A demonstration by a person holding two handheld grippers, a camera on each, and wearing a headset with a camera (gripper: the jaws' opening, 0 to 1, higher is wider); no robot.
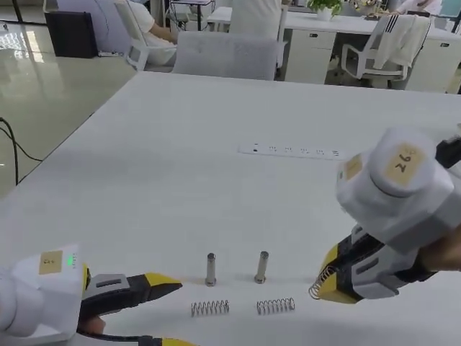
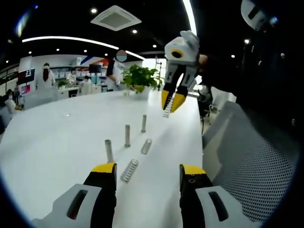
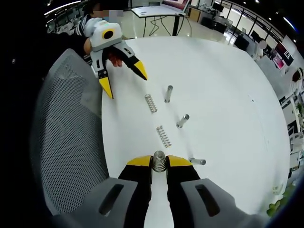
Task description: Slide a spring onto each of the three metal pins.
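"What is the right gripper (image 3: 159, 164) doing?"

"It is clenched on a spring (image 3: 159, 158), which hangs down slightly tilted. The nearest pin (image 3: 198, 161) stands upright just beside it."

"And the left gripper (image 2: 148, 169)?"

"Spread and empty, beyond the loose springs (image 3: 163, 136)."

There are three metal pins (image 3: 168, 93), three springs (image 3: 150, 102), two loose and one spring (image 3: 159, 161) held, two hand-held grippers (image 3: 125, 84), one table (image 3: 213, 71).
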